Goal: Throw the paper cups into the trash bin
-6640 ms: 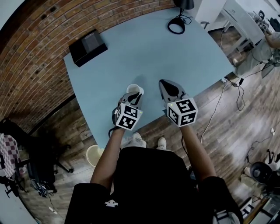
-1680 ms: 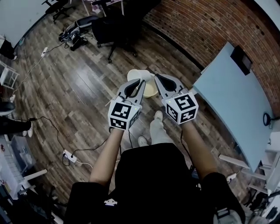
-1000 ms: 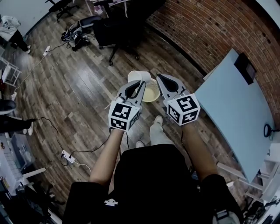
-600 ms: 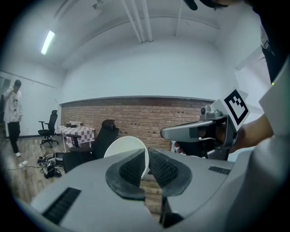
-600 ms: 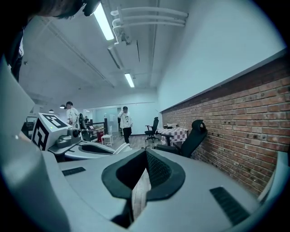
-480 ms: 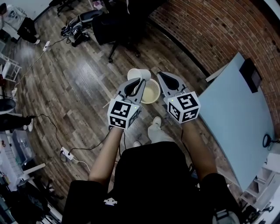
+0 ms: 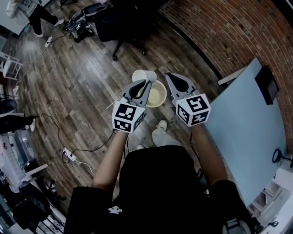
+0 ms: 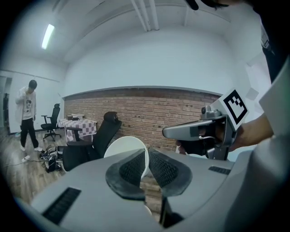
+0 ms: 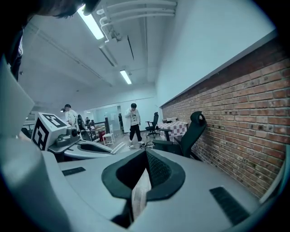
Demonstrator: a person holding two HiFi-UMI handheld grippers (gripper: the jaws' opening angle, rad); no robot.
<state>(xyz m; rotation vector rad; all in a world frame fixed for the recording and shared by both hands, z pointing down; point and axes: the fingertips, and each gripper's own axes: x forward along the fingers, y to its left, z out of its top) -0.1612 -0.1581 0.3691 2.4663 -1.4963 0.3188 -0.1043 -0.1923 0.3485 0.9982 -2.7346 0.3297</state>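
In the head view my left gripper is shut on the wall of a white paper cup, which sticks out past the fingertips with its mouth up. The cup hangs over the far left rim of a cream trash bin on the wooden floor. In the left gripper view the cup is pinched by its rim between the pads of my left gripper. My right gripper is shut with nothing in it, beside the bin's right rim. In its own view the right gripper has its pads together.
A black office chair stands beyond the bin, near the brick wall. The pale blue table is at the right. Cables and a power strip lie on the floor at the left. A person walks at the far left.
Both grippers have moved forward and a little down toward the bin; the cup now hangs over its rim. The left gripper still holds the cup, and the right one stays shut.
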